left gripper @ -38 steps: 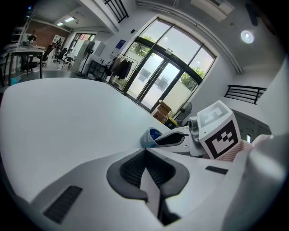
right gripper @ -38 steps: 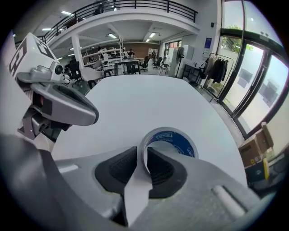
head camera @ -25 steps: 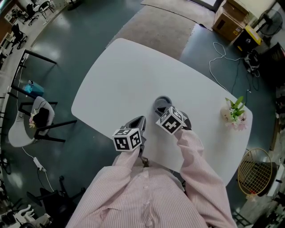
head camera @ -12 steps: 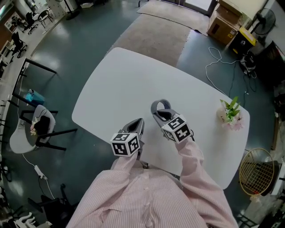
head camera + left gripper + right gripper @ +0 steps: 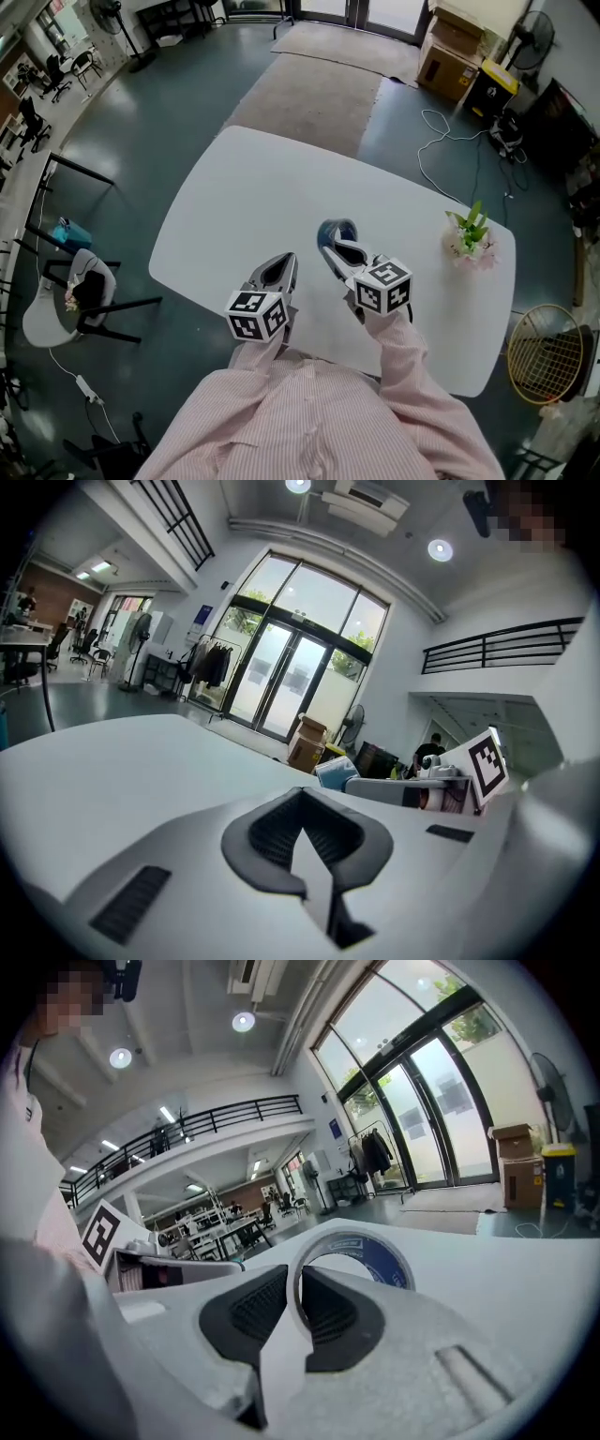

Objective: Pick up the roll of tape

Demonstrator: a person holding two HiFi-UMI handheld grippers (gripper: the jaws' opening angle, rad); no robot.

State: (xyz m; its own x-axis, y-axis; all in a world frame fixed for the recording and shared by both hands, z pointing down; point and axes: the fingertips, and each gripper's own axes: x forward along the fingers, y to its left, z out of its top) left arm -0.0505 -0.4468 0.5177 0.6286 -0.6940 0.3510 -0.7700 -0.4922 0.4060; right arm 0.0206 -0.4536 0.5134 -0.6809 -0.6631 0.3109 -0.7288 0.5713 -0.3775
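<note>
**A:** Head view first. Two claws are out over the white counter (image 5: 234, 187), just ahead of the striped sleeves. Where's the roll of tape (image 5: 338, 231)?

**B:** Right there at the tip of the right claw (image 5: 339, 251), near the middle of the frame, over the counter's middle. The left claw (image 5: 278, 272) sits beside it to the left, apart from the roll and carrying nothing.

**A:** Anything else on that counter?

**B:** A small potted plant (image 5: 469, 236) near the right edge, well apart from both claws. Beyond the counter there's a rug (image 5: 319, 84) on the floor at the top of the frame.

**A:** Over to the left gripper view.

**B:** The dark pads (image 5: 267, 832) meet at their tips, so that claw is closed on itself with nothing between. The white counter stretches away to the left, glass doors (image 5: 281, 682) stand at the back, and the other claw's marker cube pokes in at the right.

**A:** And the right gripper view?

**B:** There's the grip. The roll stands on edge in the centre of the frame, its blue inner label facing right. Its white wall is pinched between the two pads (image 5: 248, 1309), one outside the ring and one inside it. That claw is clamped on the roll, with the counter pale behind it.
</note>
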